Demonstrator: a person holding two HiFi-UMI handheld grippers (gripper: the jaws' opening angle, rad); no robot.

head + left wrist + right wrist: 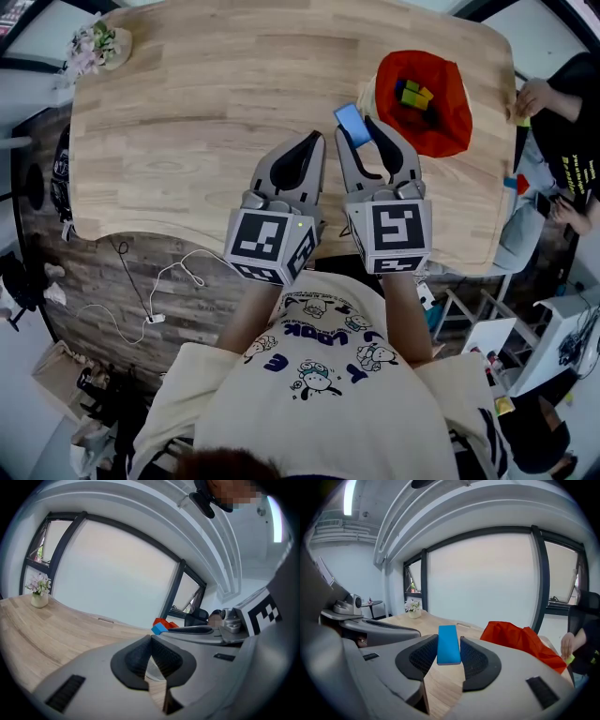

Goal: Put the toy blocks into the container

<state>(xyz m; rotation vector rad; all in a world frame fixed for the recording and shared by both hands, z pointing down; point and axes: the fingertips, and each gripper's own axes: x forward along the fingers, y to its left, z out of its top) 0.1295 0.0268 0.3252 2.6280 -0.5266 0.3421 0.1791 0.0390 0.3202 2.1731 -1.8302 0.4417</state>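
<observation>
R gripper (361,131) pinches blue block (352,123), long axis along jaws; red bag (448,120) just ahead-right, near table's (187,112) right edge. L gripper (314,141) pressed together, empty.

wooden table (206,122): red container (452,98) right side, flower pot (101,45) far-left corner

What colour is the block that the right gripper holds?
Blue. The block shows best in the right gripper view.
</observation>
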